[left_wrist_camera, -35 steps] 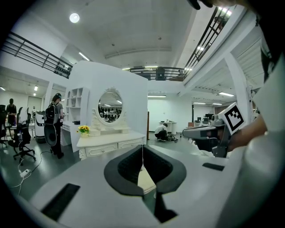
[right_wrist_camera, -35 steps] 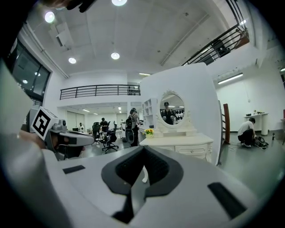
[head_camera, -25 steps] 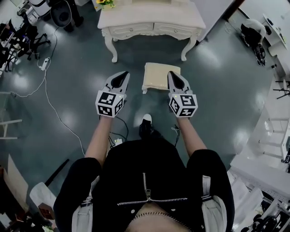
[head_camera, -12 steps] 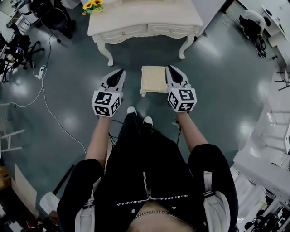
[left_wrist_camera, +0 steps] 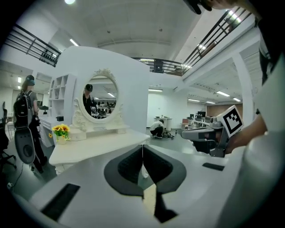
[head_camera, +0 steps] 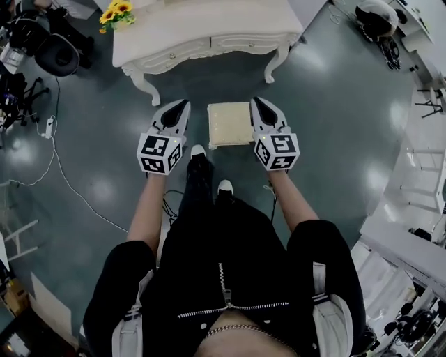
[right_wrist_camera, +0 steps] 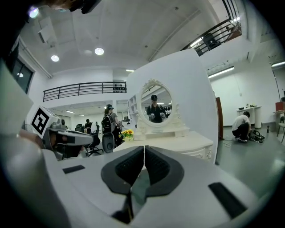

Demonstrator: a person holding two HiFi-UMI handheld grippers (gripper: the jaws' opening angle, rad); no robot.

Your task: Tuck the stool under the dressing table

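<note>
The cream cushioned stool point(head_camera: 230, 124) stands on the dark floor just in front of the white dressing table point(head_camera: 209, 31), outside its legs. My left gripper point(head_camera: 180, 107) hovers at the stool's left side and my right gripper point(head_camera: 258, 103) at its right side, both pointing toward the table. Each is shut with nothing between its pads. In the left gripper view the shut left gripper point(left_wrist_camera: 143, 151) faces the table top point(left_wrist_camera: 98, 149) and its oval mirror point(left_wrist_camera: 100, 99). The right gripper view shows the right gripper point(right_wrist_camera: 144, 153) shut too, aimed at the same table point(right_wrist_camera: 178, 142).
A vase of yellow flowers point(head_camera: 115, 10) sits on the table's left end. An office chair point(head_camera: 56, 52), a power strip point(head_camera: 50, 125) and a floor cable point(head_camera: 66, 185) lie left. White furniture point(head_camera: 411, 237) lines the right. A crouching person point(left_wrist_camera: 156, 128) is beyond the table.
The table and stool have come closer in the head view and slid left. Both grippers moved forward and now flank the stool's sides. Both stayed shut.
</note>
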